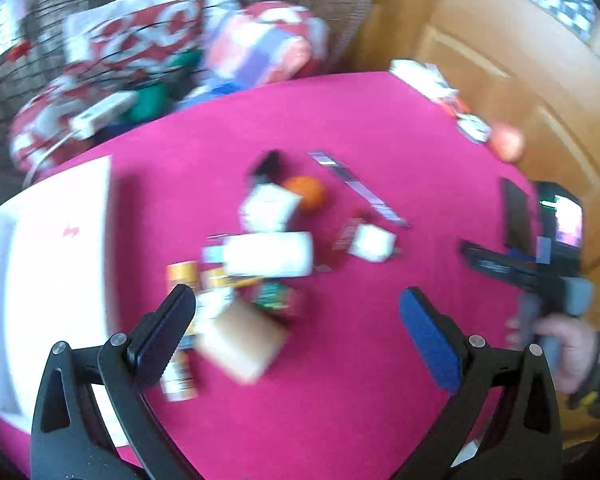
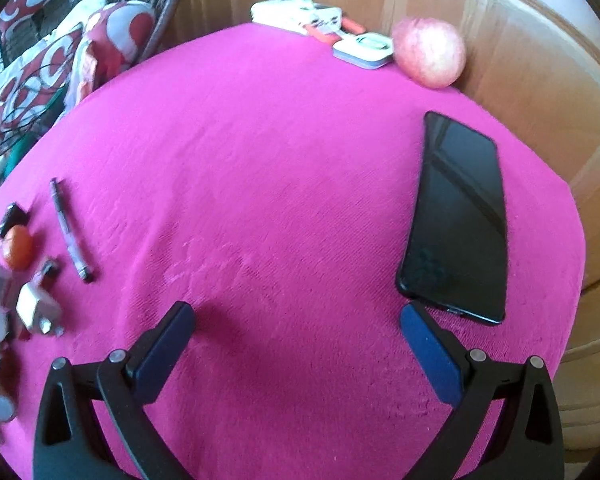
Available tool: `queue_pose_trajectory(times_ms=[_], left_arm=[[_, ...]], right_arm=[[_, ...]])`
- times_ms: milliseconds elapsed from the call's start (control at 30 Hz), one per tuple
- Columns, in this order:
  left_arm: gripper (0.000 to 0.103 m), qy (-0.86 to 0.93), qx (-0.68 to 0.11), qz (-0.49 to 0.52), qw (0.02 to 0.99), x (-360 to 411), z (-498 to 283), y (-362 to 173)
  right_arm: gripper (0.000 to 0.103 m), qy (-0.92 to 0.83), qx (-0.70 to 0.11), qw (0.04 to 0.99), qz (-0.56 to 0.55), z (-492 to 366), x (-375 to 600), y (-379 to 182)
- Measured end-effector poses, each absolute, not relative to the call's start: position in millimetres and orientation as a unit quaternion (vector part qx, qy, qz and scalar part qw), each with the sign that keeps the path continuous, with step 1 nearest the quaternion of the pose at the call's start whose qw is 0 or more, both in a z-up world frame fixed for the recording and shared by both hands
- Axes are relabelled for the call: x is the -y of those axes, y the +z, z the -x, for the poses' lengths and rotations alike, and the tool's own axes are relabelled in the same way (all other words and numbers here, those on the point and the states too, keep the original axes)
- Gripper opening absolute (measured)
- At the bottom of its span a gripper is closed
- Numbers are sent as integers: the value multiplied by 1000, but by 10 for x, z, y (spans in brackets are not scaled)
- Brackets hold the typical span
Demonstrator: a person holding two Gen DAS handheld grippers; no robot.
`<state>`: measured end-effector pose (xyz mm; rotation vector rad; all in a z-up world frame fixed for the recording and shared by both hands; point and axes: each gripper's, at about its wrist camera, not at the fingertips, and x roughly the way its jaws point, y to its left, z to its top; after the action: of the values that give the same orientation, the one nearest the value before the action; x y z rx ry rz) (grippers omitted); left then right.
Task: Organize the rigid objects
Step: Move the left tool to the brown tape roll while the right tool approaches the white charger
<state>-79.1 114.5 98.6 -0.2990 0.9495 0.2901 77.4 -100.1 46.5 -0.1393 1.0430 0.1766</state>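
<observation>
A blurred heap of small items lies mid-table in the left wrist view: a white cylinder (image 1: 268, 254), a brown box (image 1: 242, 342), an orange ball (image 1: 306, 192), a white charger (image 1: 372, 243) and a pen (image 1: 358, 186). My left gripper (image 1: 296, 320) hangs open just above the near side of the heap, holding nothing. The other hand-held gripper (image 1: 516, 264) shows at the right, in a person's hand. My right gripper (image 2: 296, 334) is open and empty over bare cloth. A black phone (image 2: 460, 216) lies just beyond its right finger. The pen (image 2: 70, 230), orange ball (image 2: 18, 246) and charger (image 2: 38, 304) sit far left.
A pink cloth (image 2: 280, 140) covers the table. A white box (image 1: 48, 272) stands at the left edge. An apple (image 2: 430, 52) and white packets (image 2: 312, 16) lie at the far edge by wooden doors (image 2: 532, 60). Red-and-white cushions (image 1: 140, 36) lie beyond the table.
</observation>
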Motion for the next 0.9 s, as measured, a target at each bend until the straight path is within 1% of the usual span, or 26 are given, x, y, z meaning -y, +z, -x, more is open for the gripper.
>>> queue_pose_trajectory(times_ms=[100,233,400,533,733,767,800,833,900], left_arm=[[103,175,-461,156,856,-1386,895,910],[103,193,-454,177,852,-1589,1056,820],[103,166,-464,156,856,-1576,1113,714],[103,130,-500,142,845,-1502,989,559],[102,97,-515,119,844,-1427,936,457],[101,92,-521,110,842,-1415,924,424],[95,88,-525,103,840,-1391,910,401],[92,84,-530,97,838,-1376,898,381],[82,78,-536,87,836,-1346,886,354]], right_arm=[[103,120,-482,866,59,-658,1012,679],[103,194,-441,874,63,-489,924,1106],[103,284,-395,870,82,-377,650,1631],[103,319,-391,857,104,-272,463,1803],[103,332,-399,844,135,-207,398,1747],[103,331,-404,842,135,-196,405,1741],[103,330,-410,840,132,-203,414,1733],[103,331,-414,838,128,-209,436,1748],[103,330,-420,836,123,-227,468,1738]])
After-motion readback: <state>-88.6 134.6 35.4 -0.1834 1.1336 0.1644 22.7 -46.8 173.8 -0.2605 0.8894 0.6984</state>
